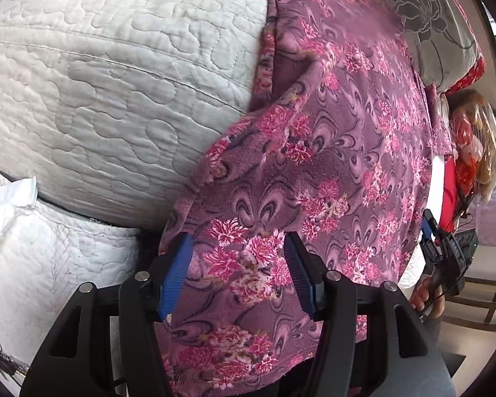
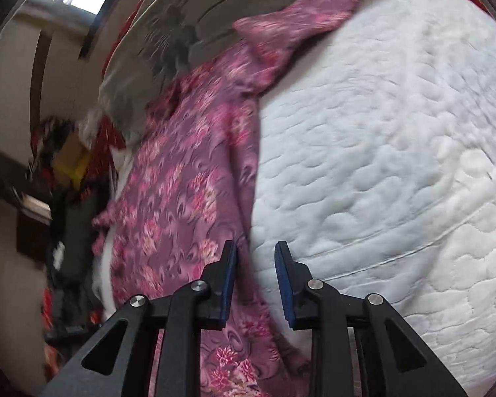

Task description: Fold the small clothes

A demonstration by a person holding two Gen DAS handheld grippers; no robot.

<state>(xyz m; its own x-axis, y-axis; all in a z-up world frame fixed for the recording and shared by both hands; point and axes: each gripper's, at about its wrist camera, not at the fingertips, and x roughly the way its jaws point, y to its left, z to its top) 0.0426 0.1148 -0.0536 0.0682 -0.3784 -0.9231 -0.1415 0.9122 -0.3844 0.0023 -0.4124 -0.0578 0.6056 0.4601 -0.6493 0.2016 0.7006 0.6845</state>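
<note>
A purple floral garment is lying spread across a white quilted mattress, its far end reaching a grey flower-print pillow. The left hand-held gripper is hovering over the garment's near end with its blue pads standing well apart, nothing clamped. The right hand-held gripper is sitting at the garment's edge, pads a little apart, gripping nothing.
</note>
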